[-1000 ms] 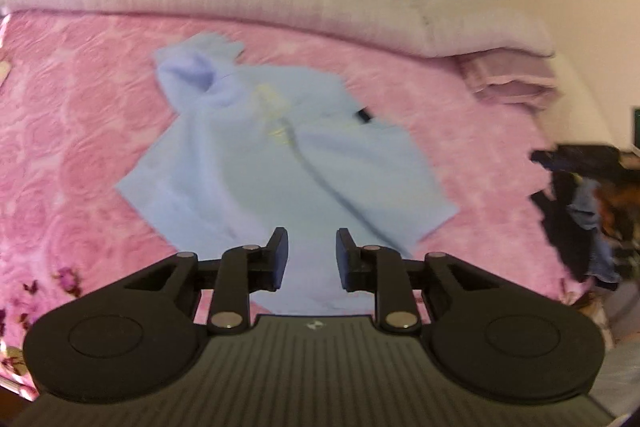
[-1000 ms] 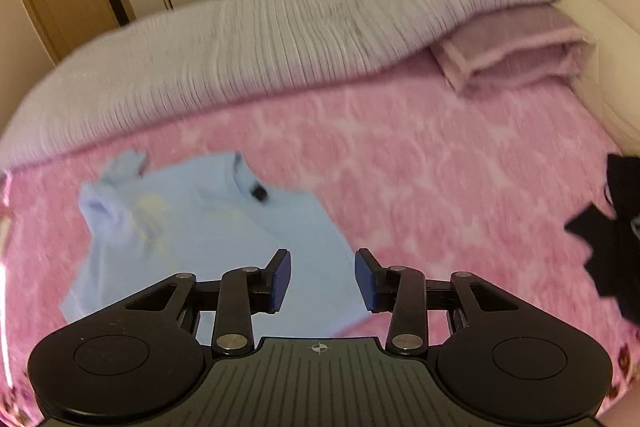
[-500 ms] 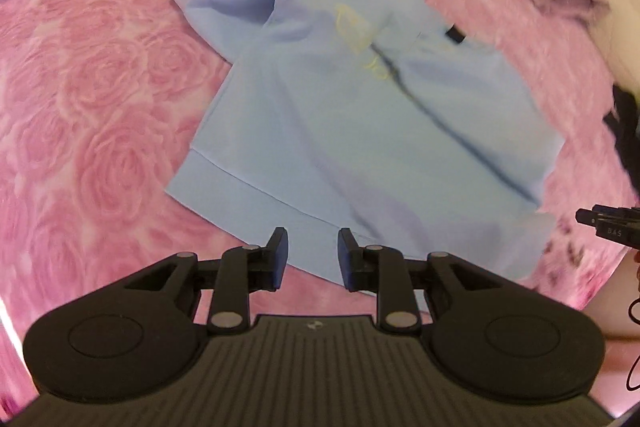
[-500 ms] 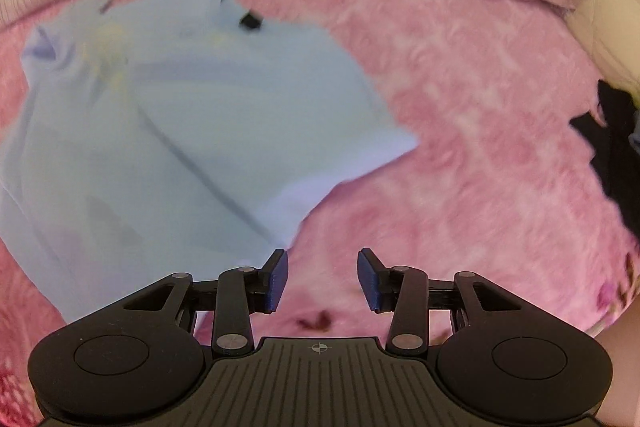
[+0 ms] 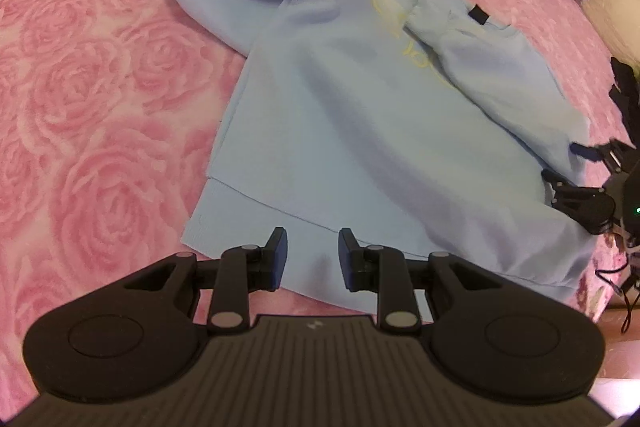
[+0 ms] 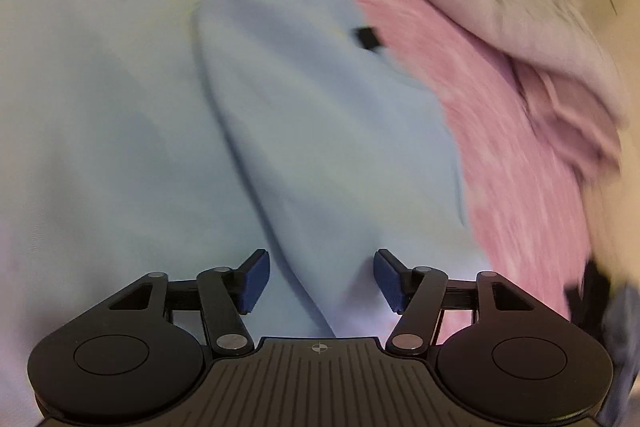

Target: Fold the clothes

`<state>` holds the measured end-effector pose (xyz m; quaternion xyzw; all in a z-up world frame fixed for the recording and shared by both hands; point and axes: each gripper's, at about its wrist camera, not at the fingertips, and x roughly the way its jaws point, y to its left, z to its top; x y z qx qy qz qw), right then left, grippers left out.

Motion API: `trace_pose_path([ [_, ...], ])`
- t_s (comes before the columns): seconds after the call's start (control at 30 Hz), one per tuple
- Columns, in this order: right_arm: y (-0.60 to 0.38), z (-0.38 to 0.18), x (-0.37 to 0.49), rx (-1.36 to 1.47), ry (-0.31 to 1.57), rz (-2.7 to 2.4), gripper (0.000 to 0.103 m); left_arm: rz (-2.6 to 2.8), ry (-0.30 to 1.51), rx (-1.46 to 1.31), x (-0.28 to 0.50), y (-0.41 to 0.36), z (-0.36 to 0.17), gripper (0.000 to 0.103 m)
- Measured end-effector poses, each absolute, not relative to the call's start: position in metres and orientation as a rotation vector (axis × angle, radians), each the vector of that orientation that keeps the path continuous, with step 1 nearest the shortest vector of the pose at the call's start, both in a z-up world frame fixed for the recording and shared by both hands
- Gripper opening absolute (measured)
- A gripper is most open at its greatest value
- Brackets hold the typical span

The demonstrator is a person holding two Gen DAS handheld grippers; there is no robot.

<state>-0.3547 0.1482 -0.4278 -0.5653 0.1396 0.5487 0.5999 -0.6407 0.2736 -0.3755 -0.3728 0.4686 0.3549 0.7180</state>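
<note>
Half the blue sweatshirt (image 6: 160,147) motion-blurred

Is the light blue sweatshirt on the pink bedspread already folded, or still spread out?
Mostly spread out. The sweatshirt lies open on the bedspread, hem and body flat; only its sleeves are bunched or laid across it.

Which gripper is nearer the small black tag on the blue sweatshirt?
Right. The right gripper, jaws opening, sits over the sweatshirt just below the tag; the left gripper hovers at the far hem.
</note>
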Motion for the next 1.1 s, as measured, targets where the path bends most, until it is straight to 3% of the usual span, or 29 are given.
trace_pose_path([
  [0.03, 0.148, -0.429, -0.352, -1.293, 0.308, 1.290, 0.056, 0.791, 1.040, -0.823, -0.641, 0.276, -0.377, 0.022],
  [0.07, 0.150, -0.428, -0.345, -1.254, 0.343, 1.313, 0.016, 0.798, 1.043, -0.821, -0.641, 0.279, -0.379, 0.022],
  [0.1, 0.151, -0.421, -0.332, -1.173, 0.417, 1.320, 0.004, 0.804, 1.046, -0.818, -0.640, 0.281, -0.381, 0.022],
  [0.2, 0.146, -0.390, -0.282, -0.846, 0.633, 1.317, 0.004, 0.814, 1.034, -0.803, -0.640, 0.290, -0.379, 0.022],
  [0.33, 0.099, -0.335, -0.180, -0.278, 0.770, 1.104, 0.002, 0.829, 0.994, -0.792, -0.641, 0.307, -0.370, 0.022],
  [0.43, 0.044, -0.312, -0.097, 0.110, 0.821, 0.825, 0.002, 0.862, 0.939, -0.825, -0.647, 0.326, -0.364, 0.023],
  [0.5, 0.009, -0.325, -0.058, 0.305, 0.938, 0.605, 0.002, 0.892, 0.888, -0.855, -0.652, 0.341, -0.360, 0.026],
  [0.6, -0.050, -0.379, -0.031, 0.736, 1.272, 0.218, 0.008, 0.972, 0.786, -0.917, -0.661, 0.368, -0.355, 0.030],
  [0.67, -0.082, -0.410, -0.040, 0.951, 1.396, 0.011, 0.038, 1.020, 0.718, -0.966, -0.668, 0.391, -0.353, 0.030],
  [0.7, -0.094, -0.419, -0.049, 0.998, 1.413, -0.043, 0.044, 1.041, 0.692, -0.984, -0.671, 0.401, -0.352, 0.031],
  [0.9, -0.087, -0.413, -0.074, 0.686, 1.398, 0.181, 0.054, 1.128, 0.639, -0.940, -0.669, 0.480, -0.350, 0.042],
  [1.1, -0.052, -0.392, -0.068, 0.469, 1.289, 0.314, 0.056, 1.095, 0.781, -0.771, -0.622, 0.546, -0.374, 0.047],
])
